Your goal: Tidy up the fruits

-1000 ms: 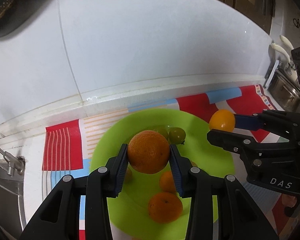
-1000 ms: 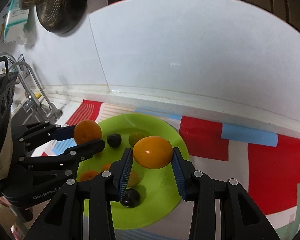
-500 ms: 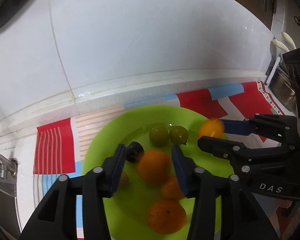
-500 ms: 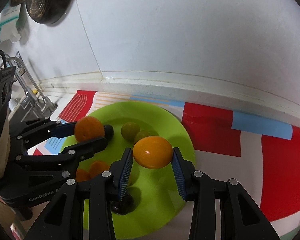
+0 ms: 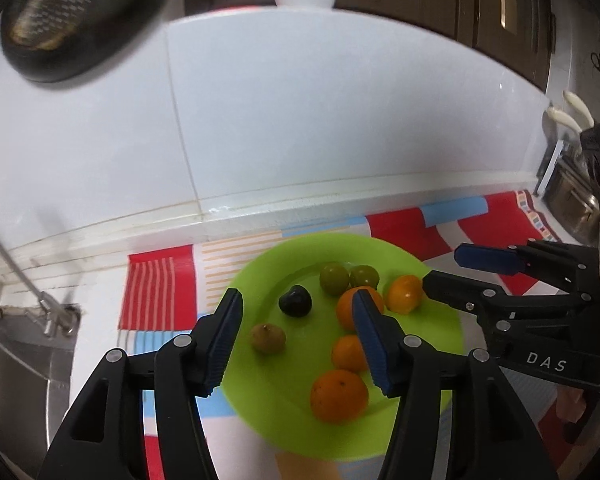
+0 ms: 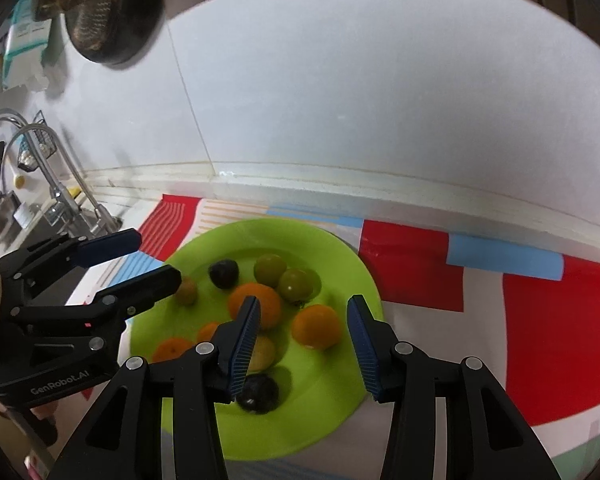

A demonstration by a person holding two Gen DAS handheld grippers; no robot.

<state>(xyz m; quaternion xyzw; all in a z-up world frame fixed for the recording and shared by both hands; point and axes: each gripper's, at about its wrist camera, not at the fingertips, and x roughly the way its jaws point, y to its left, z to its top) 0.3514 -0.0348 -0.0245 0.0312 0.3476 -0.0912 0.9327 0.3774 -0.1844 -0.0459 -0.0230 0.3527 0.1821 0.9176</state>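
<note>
Both the left gripper (image 5: 296, 344) and right gripper (image 6: 302, 350) hang wide apart and empty over a lime-green plate (image 6: 328, 412) holding oranges (image 6: 316, 326), green fruit (image 6: 296, 284) and dark plums (image 6: 223, 273). The plate sits on a red, white and blue patterned mat (image 6: 548, 328); left of it, a steel sink and faucet (image 6: 60, 196); behind it, a white tiled wall (image 6: 380, 100) with a hanging strainer (image 6: 100, 8).

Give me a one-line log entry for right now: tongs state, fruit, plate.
left tongs: open, empty | right tongs: open, empty | oranges, green fruits, dark fruits: on green plate | phase: both above plate
</note>
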